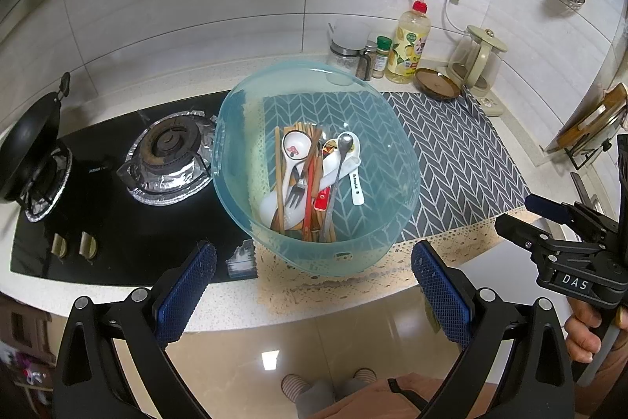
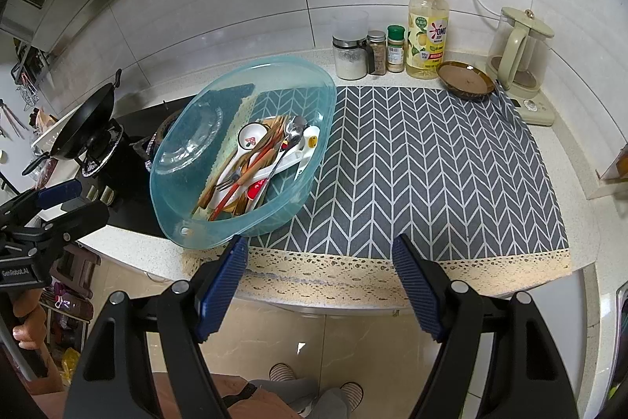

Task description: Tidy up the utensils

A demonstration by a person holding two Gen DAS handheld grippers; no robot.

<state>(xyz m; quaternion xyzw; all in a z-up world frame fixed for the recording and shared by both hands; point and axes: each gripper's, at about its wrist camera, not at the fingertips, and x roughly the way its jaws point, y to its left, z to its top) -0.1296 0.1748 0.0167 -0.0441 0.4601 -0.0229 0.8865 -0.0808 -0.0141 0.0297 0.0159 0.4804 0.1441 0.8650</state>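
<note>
Translucent teal basin (image 2: 188,160) sitting on chevron mat (image 2: 424,160), holding jumbled utensils (image 2: 263,160): spoons, fork, chopsticks. Left gripper (image 1: 314,285) and right gripper (image 2: 320,281) hovering agape, gripping nothing.

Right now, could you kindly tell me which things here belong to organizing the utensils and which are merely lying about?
For the job:
- blue basin
- white spoons
- fork
- long metal spoon
- wooden chopsticks
- patterned mat
- left claw and right claw, both open

Lying about:
- soap bottle
- spice jars
- kettle
- brown dish
- wok
</note>
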